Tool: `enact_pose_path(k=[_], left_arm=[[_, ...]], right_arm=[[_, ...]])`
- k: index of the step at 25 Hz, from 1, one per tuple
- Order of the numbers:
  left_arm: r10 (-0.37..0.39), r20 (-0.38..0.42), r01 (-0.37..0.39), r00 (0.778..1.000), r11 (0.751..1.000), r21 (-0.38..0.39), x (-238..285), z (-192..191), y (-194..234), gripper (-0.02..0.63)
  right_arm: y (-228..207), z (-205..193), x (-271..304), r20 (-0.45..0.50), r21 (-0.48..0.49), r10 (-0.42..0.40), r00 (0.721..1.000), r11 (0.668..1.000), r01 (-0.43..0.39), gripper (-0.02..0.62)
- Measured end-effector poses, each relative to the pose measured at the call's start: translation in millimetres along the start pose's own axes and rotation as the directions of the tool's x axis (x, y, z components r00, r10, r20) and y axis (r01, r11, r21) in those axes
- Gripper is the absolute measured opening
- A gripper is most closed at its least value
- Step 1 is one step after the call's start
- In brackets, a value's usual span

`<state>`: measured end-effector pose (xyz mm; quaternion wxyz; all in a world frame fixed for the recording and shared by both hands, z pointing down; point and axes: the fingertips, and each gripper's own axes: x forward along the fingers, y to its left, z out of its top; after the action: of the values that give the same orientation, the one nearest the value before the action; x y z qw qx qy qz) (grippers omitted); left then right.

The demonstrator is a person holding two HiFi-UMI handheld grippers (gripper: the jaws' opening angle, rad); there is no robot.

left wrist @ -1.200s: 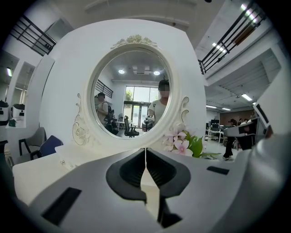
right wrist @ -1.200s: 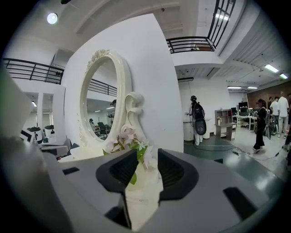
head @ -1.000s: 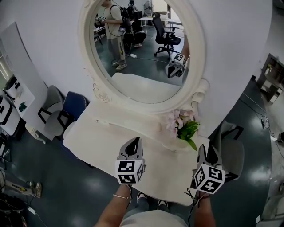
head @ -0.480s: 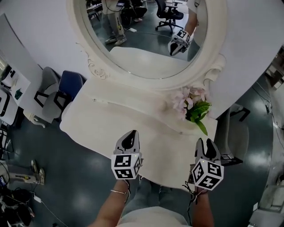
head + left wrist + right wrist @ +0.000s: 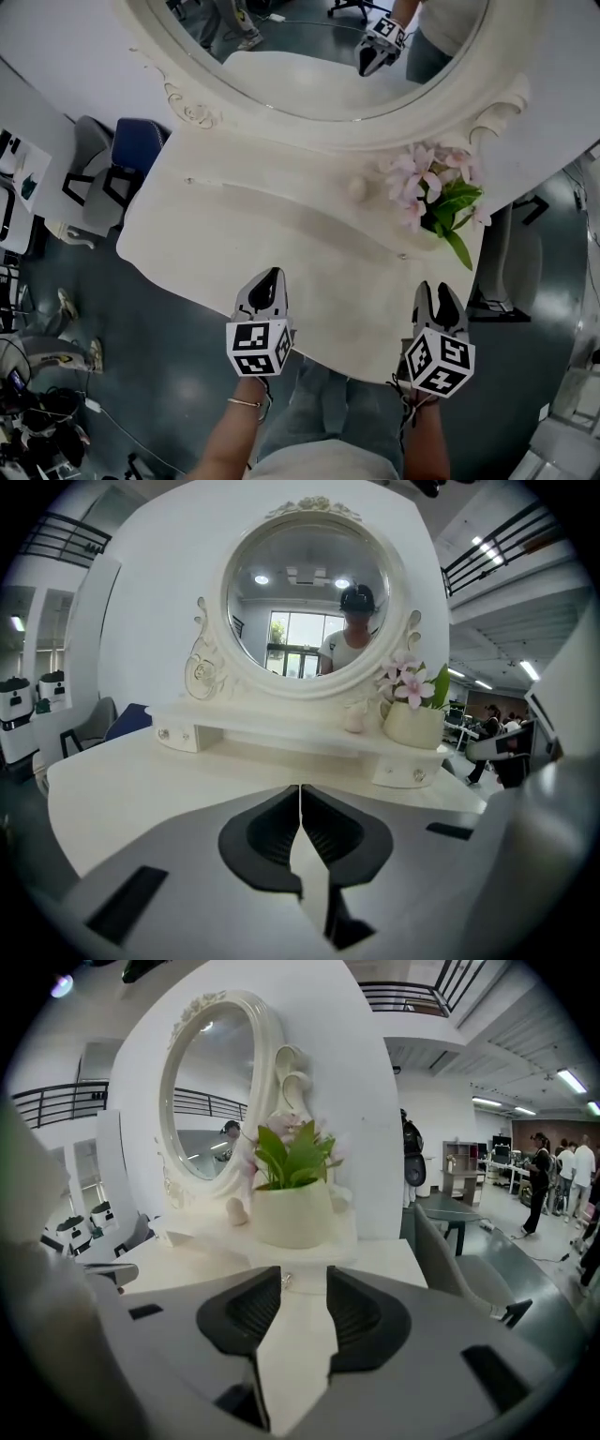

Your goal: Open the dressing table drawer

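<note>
Your white dressing table (image 5: 262,234) fills the view, its oval mirror (image 5: 309,37) behind. The small drawer (image 5: 405,773) beneath the flower pot (image 5: 292,1213) is closed, near your right gripper (image 5: 304,1283), jaws apart and empty; your left gripper (image 5: 300,794) is clenched.

The mirror (image 5: 309,56) stands at the back of the table (image 5: 262,246). A shelf (image 5: 272,173) runs along the mirror's base, with one drawer under each end: left drawer (image 5: 174,735) and right drawer (image 5: 405,772). The pot (image 5: 441,202) stands on the shelf's right end, above the right drawer. An ornament (image 5: 357,188) stands just left of the pot. The left gripper (image 5: 270,277) is over the table's front edge, near centre. The right gripper (image 5: 436,295) is over the front right corner, facing the right drawer. A chair (image 5: 131,155) stands left of the table, and a second chair (image 5: 506,272) stands right of it.
</note>
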<state>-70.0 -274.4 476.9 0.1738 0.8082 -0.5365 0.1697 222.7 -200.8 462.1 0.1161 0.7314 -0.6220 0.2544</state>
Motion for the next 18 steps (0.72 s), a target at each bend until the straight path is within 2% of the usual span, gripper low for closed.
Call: enact_pose_path(k=[10,18], left_arm=[[-0.018,-0.069,0.018,0.997,1.000,0.003,9.0,-35.7,13.8,0.023],[-0.019,-0.077,0.019,0.997,1.000,-0.001,9.6,-42.0,20.9,0.023]], right_arm=[[7.3,-44.4,9.4,-0.078,0.018,-0.026,0.997,0.999,0.028,0.164],[9.7,-52.5,14.6,-0.095,0.001,-0.037,0.995,0.999,0.038,0.167]])
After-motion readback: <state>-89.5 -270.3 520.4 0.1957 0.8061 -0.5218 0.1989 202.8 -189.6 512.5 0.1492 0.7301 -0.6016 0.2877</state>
